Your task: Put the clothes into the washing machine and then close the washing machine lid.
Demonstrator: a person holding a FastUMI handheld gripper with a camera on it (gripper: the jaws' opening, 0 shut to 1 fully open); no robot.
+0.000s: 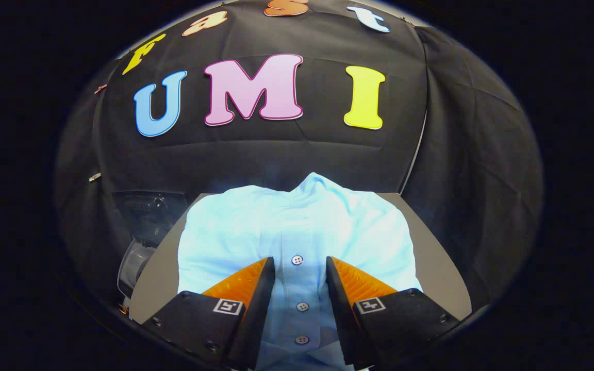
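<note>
One pale blue button-up shirt (297, 232) lies folded flat on the grey counter (431, 247), its collar pointing away from me and its button placket running straight down between my tool's fingers. My tool (299, 268) hangs spread wide above the shirt, one finger to each side of the placket, gripping nothing. Beyond the counter's far left corner sits a dark machine with a rounded grey part (134, 257), too dim to identify.
</note>
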